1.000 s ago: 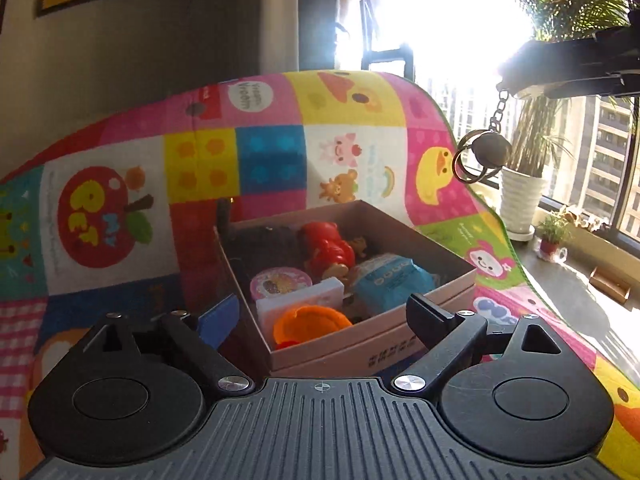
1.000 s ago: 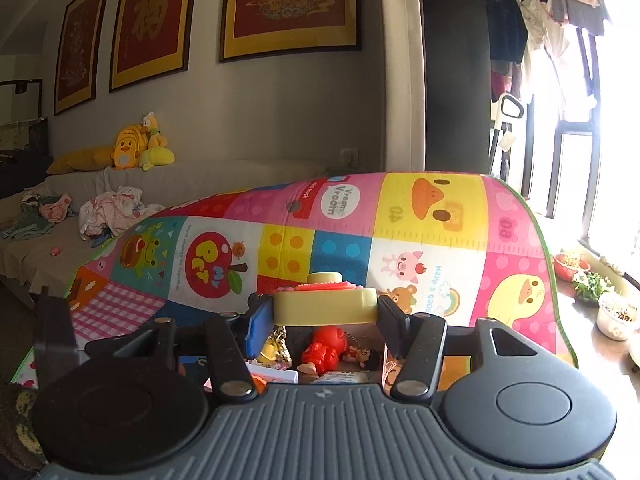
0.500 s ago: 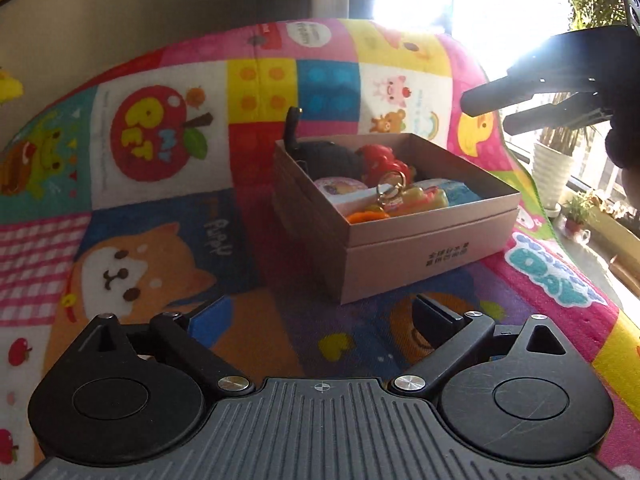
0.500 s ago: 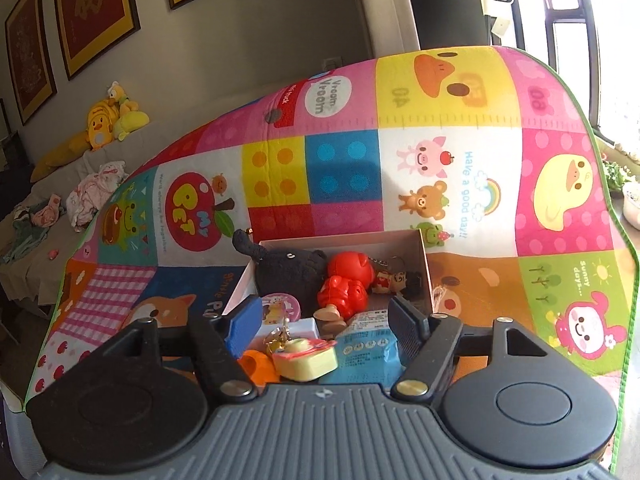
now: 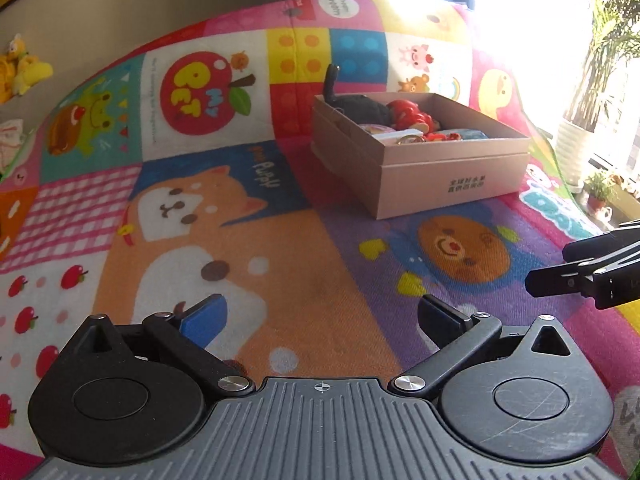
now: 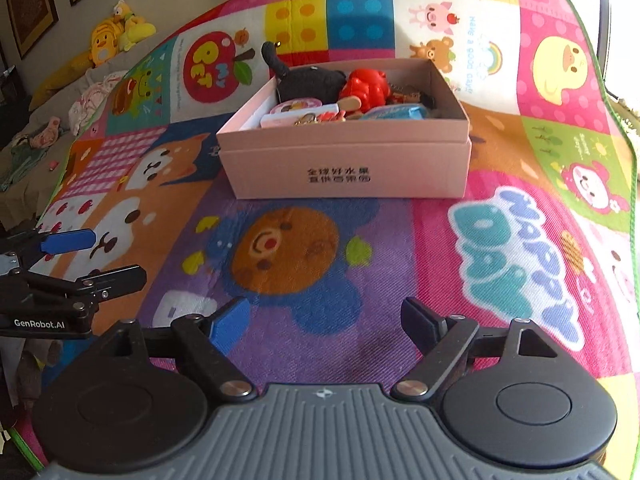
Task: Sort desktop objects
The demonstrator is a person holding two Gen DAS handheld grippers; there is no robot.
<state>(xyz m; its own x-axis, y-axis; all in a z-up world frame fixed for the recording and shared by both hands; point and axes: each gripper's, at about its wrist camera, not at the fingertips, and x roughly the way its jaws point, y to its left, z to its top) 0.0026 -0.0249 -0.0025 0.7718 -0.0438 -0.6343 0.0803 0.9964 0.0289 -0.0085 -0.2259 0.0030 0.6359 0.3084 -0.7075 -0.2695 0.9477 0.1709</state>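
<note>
Both tongs empty, opening: left tongs (image 5: 320,314) widest, right tongs (image 6: 326,316) wide. Pink box (image 6: 348,168) w/ toys ahead on mat (image 6: 500,240).

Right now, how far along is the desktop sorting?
Looks nearly done: the black plush, red toy and other small items sit in the pink box. The left gripper and right gripper are empty, jaws opening. No loose items show on the mat.

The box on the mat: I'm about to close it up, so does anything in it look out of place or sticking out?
Mostly tidy. The black plush toy has one dark limb poking up over the back corner of the cardboard box. Nothing lies spilled on the play mat nearby.
</note>
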